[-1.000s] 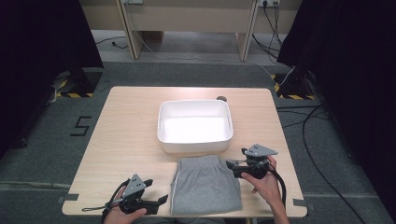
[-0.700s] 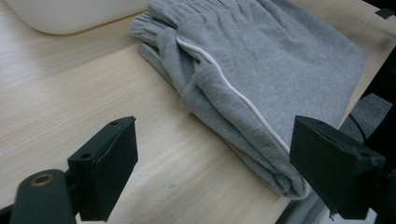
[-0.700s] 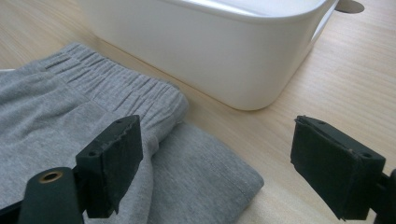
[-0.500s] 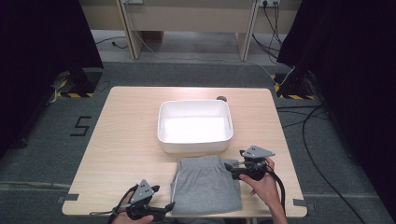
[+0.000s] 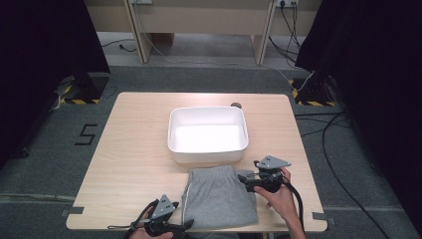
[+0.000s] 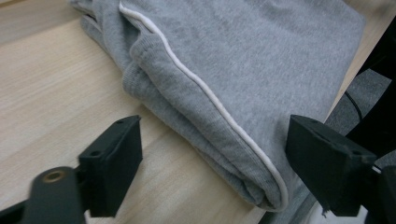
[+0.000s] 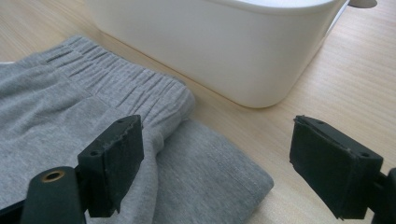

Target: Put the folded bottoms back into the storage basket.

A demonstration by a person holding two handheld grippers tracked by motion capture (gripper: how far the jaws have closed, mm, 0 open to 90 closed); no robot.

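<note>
Folded grey shorts lay flat at near table edge, just in front of empty white bin; nothing transferred yet. Left gripper at near-left corner of shorts, jaws apart and just closing in, folded edge between them but unpinched. Right gripper at far-right waistband corner, jaws apart, holding nothing. Grasp, lift and placement judged all remaining.

Even overhead light fell on the table, washing the white tub's floor to glare, while the room's sides stayed black, shadows were faint, and the close gripper views blurred their black jaws at the bottom edge.
</note>
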